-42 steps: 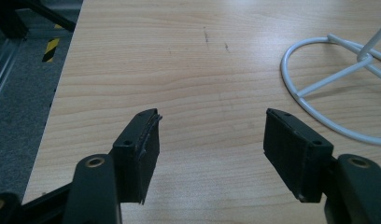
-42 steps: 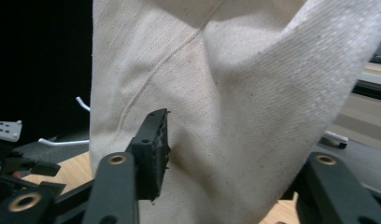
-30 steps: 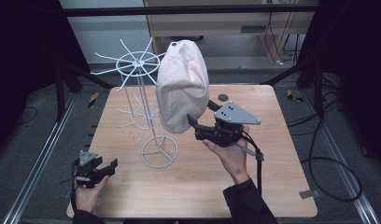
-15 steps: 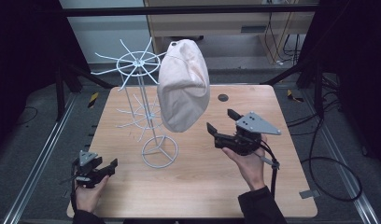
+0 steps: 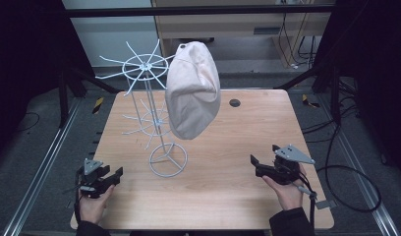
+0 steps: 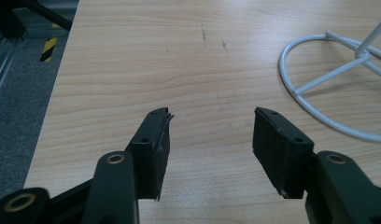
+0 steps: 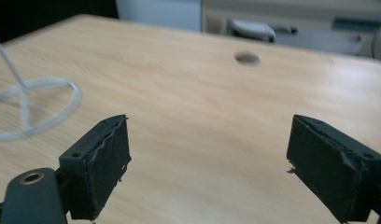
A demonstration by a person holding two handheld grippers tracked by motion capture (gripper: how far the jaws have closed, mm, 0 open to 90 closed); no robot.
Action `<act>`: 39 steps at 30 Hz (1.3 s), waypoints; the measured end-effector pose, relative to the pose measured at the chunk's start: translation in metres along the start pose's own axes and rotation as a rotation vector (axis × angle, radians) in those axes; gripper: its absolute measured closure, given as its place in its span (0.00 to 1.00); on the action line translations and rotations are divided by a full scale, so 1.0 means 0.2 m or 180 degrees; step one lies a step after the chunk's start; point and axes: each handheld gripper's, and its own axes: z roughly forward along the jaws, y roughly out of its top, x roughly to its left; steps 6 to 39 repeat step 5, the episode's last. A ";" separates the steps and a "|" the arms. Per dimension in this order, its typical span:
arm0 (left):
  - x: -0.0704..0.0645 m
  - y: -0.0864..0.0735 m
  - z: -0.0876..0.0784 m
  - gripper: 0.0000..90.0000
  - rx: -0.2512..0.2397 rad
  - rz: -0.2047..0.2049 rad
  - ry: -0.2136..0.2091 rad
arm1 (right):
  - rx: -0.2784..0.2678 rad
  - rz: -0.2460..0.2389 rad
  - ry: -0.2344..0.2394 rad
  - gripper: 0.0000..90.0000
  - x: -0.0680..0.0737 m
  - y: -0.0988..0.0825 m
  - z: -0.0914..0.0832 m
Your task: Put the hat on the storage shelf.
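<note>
A pale pink cap [image 5: 192, 91] hangs high on a white wire display stand [image 5: 154, 115] at the middle of the wooden table [image 5: 223, 187], its crown draped over one of the upper prongs so that the fabric sags clear of the tabletop; that perch looks like the reason the stand is here at all, its ring base [image 6: 328, 84] sitting flat on the wood to keep the load upright. You hold both tools low and near your own edge of the table, well apart from the stand and from each other, which reads as a rest position with the hanging done. Your left gripper [image 5: 98, 178] sits at the near left corner, cradled in your left hand [image 5: 93, 206]; in the left gripper view its jaws stand apart with bare wood between the pads, nothing touching them, the stand's base just off to one side. Your right gripper [image 5: 267, 167] lies toward the near right, held from below by your right hand [image 5: 287, 191], its grey three-cornered plate on top; in the right gripper view the jaws are spread wider than the left pair, empty, aimed across open table toward a small dark hole [image 7: 247, 58] near the far edge. Neither claw grips or brushes the cap, the stand or the tabletop as far as these views tell.
</note>
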 end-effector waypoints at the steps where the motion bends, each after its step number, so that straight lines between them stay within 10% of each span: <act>1: 0.00 0.00 0.00 0.52 0.0000 0.0000 0.0000 | 0.0000 0.0000 0.0000 0.15 0.00 0.00 0.00; 4: 0.00 0.00 0.00 0.52 0.0021 -0.0022 -0.0010 | 0.0110 0.0066 -0.0118 0.16 -0.09 -0.10 0.00; 39: 0.00 0.00 0.00 0.52 0.0021 -0.0022 -0.0010 | 0.0110 0.0066 -0.0118 0.16 -0.09 -0.10 0.00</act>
